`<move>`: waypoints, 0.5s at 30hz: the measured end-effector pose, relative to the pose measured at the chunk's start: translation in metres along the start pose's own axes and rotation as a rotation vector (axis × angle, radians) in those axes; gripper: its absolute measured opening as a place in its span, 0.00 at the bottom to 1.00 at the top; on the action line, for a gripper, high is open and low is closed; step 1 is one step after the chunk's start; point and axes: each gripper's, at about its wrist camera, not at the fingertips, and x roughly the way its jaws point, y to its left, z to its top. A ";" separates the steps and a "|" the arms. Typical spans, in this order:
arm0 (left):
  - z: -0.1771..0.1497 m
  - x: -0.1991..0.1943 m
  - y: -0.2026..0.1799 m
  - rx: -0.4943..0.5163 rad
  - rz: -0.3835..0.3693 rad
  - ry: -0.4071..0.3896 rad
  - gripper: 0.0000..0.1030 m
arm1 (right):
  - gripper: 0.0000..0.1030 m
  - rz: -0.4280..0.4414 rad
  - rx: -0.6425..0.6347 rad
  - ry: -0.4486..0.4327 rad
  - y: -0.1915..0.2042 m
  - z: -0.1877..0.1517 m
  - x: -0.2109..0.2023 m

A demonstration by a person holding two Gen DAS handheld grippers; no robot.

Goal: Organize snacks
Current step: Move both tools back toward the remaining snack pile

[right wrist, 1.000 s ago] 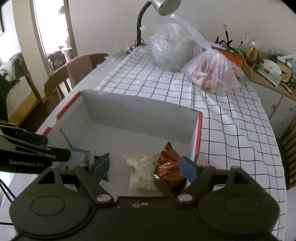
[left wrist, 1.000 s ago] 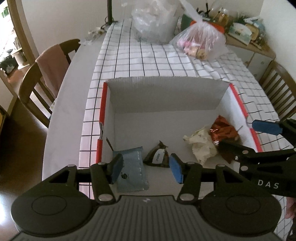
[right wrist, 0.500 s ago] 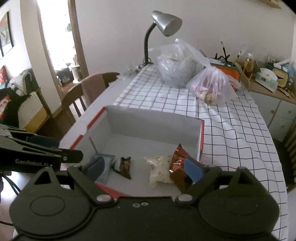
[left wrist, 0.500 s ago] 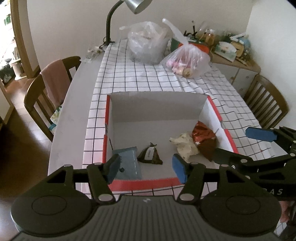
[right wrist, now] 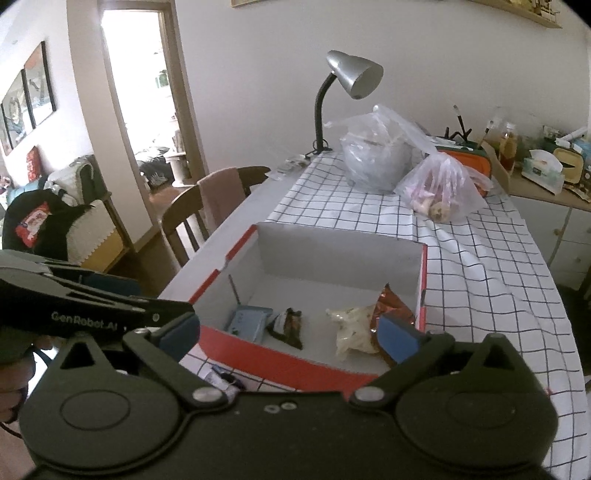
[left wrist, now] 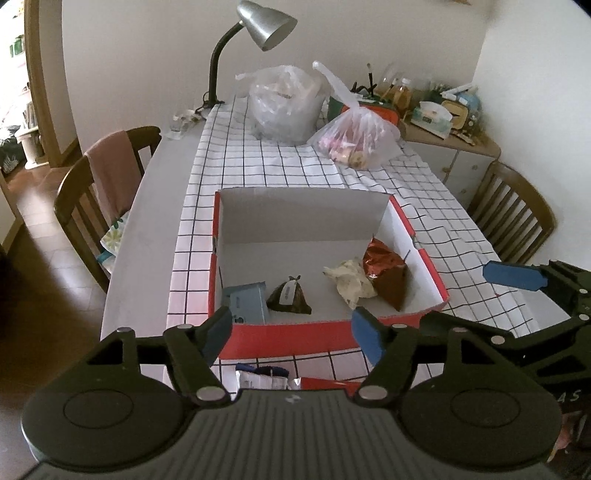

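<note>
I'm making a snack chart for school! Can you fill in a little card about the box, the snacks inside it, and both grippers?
box: red cardboard box, white inside, open, on checked tablecloth
snacks inside: blue packet, dark triangular packet, cream packet, shiny brown bag
outside box: more packets at its near side
left gripper: empty, jaws have just been opening
right gripper: empty, jaws have just been opening

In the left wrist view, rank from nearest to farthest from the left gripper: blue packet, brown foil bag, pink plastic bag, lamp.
1. Blue packet, box's near-left corner, just beyond the left gripper.
2. Brown foil bag, box's right side.
3. Pink plastic bag, beyond the box, right.
4. Lamp, table's far edge.
</note>
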 end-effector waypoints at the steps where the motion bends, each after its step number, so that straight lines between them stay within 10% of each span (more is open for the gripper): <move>1: -0.002 -0.003 0.000 0.002 0.003 -0.009 0.71 | 1.00 0.002 0.001 0.000 0.001 -0.001 -0.001; 15: -0.029 -0.019 0.005 -0.017 -0.006 -0.020 0.75 | 1.00 0.044 0.002 0.018 0.014 -0.028 -0.019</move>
